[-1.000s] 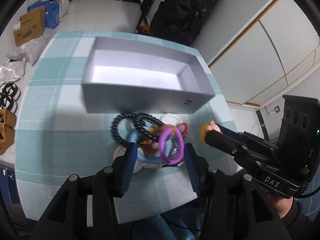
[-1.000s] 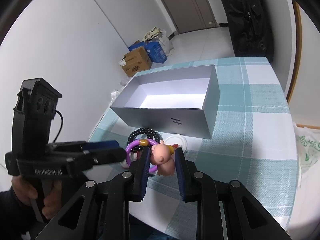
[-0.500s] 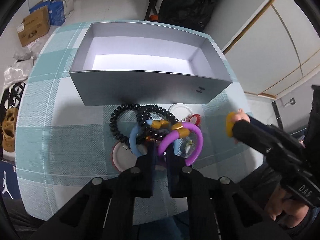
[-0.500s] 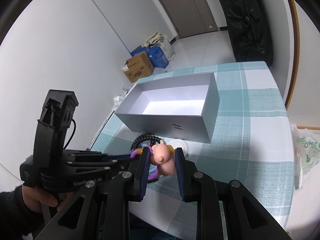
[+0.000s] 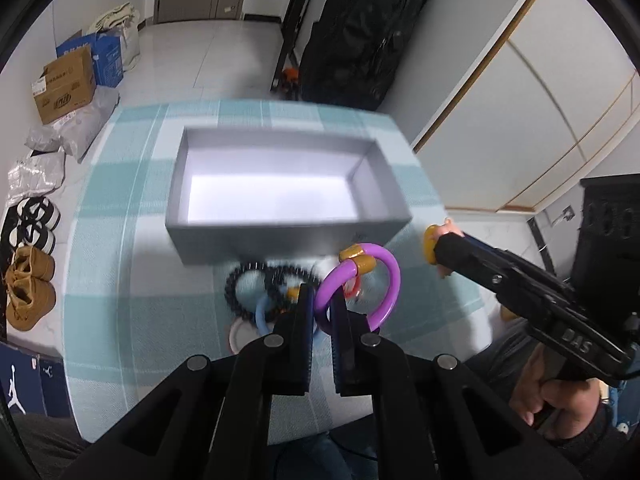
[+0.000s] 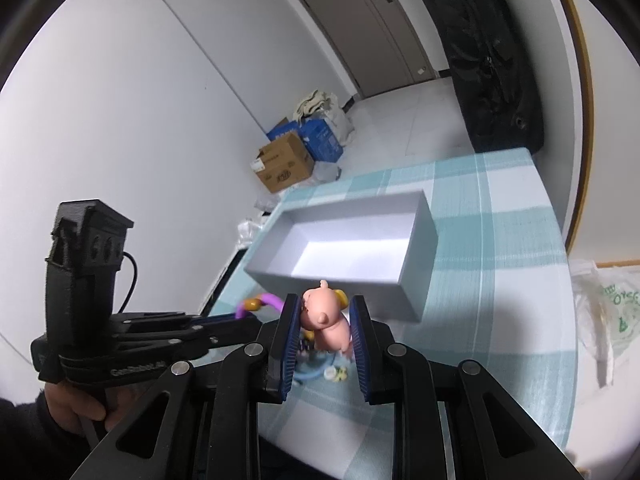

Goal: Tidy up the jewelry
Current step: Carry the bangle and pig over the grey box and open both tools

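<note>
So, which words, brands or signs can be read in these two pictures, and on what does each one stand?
"DAS": on the right gripper, on its body.
"GenRobot.AI": on the left gripper, on its body; only just readable.
Jumpman logo, no words: on the dark blue box at the floor.
Green print on the plastic bag: partly cut, not readable.
Labels on the cardboard box and blue box: too blurred.
Mark on the grey box: blurred.

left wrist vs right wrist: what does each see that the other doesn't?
Only the left wrist view: black bead bracelets on the table, shoes on the floor, and the whole purple ring held in the left gripper. Only the right wrist view: the pink pig figure close up in the right gripper, and a plastic bag. Both: the grey box, checked tablecloth, cardboard box.
</note>
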Demonstrator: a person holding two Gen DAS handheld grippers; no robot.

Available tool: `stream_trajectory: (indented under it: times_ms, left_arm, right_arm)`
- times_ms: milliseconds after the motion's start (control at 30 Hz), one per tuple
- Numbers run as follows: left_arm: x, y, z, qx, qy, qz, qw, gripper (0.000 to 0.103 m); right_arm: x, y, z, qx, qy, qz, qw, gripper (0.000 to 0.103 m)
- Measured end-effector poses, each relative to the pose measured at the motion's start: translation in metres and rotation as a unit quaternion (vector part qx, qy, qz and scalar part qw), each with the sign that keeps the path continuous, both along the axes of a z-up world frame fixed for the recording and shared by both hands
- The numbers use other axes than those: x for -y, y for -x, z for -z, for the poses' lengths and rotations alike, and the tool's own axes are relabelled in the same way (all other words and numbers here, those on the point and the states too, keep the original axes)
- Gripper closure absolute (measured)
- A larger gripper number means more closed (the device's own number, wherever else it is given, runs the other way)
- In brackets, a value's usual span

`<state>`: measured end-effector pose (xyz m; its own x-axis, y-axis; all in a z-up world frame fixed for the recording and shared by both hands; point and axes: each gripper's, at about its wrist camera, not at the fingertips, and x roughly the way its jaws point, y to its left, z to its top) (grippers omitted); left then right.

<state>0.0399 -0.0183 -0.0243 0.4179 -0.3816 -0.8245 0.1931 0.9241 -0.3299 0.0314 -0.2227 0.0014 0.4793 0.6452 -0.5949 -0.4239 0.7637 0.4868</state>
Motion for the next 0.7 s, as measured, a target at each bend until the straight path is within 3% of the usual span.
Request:
stream_trajectory:
  times_ms: [300, 700]
  left_arm:
    - [-0.021, -0.049, -0.012, 0.025, 0.012, -0.023, 0.9994, 0.099]
    - [-0.029, -0.088, 0.015, -0.008, 0.035, -0.01, 0.9993, 0.099]
  right_arm:
    - [-0.016, -0.036, -0.015, 0.014, 0.005, -0.015, 1.0, 0.079]
    - [-0.041, -0.094, 0.009, -0.019, 0.017, -0.034, 0.999, 0.079]
